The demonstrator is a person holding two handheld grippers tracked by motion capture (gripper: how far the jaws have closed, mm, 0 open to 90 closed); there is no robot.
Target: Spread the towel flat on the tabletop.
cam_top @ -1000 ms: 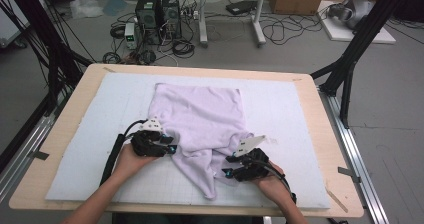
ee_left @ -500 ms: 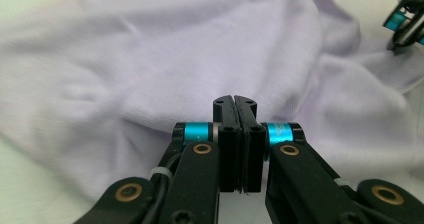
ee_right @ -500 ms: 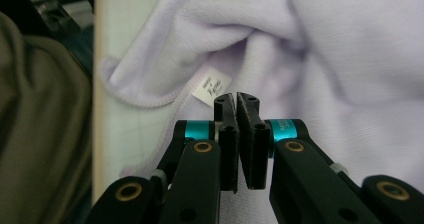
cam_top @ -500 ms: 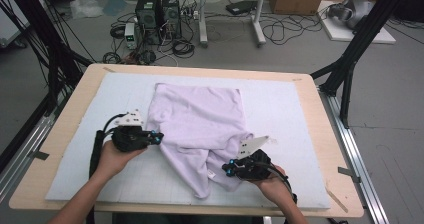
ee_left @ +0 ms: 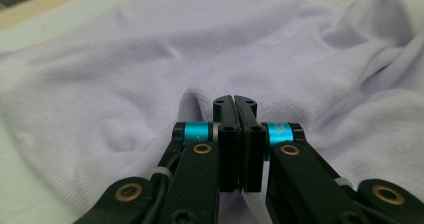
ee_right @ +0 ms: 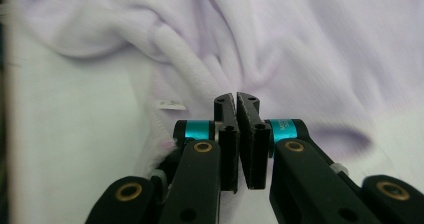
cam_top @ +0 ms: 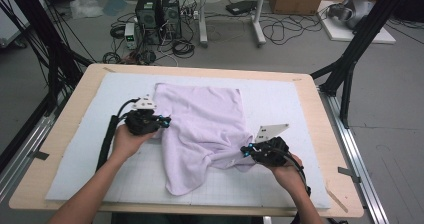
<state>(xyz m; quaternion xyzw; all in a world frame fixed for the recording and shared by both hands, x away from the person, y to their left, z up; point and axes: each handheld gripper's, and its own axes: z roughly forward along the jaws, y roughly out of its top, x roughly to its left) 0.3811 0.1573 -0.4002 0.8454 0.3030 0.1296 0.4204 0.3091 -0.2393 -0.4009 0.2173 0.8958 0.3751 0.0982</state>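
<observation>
A lilac cloth (cam_top: 205,119) lies rumpled on the white mat (cam_top: 285,99), its far part flat and its near part hanging in a loose flap. My left gripper (cam_top: 166,120) is at the cloth's left edge, shut on a fold of it; in the left gripper view the black jaws meet (ee_left: 234,100) with lilac fabric (ee_left: 150,49) bunched at their tip. My right gripper (cam_top: 245,150) pinches the cloth's right near corner, and creases run into it. In the right gripper view the jaws (ee_right: 235,98) are closed on the fabric (ee_right: 310,44), beside a small white label (ee_right: 170,104).
The mat rests on a wooden table (cam_top: 327,149) with a bare rim all round. Black frame posts (cam_top: 350,59) stand at the table's sides. Computers (cam_top: 160,9) and cables lie on the floor beyond the far edge.
Both grippers have closed on the cloth and lifted slightly. The left one moved out to the cloth's left edge, then farther away; the right one drew right, pulling the fabric taut between them.
</observation>
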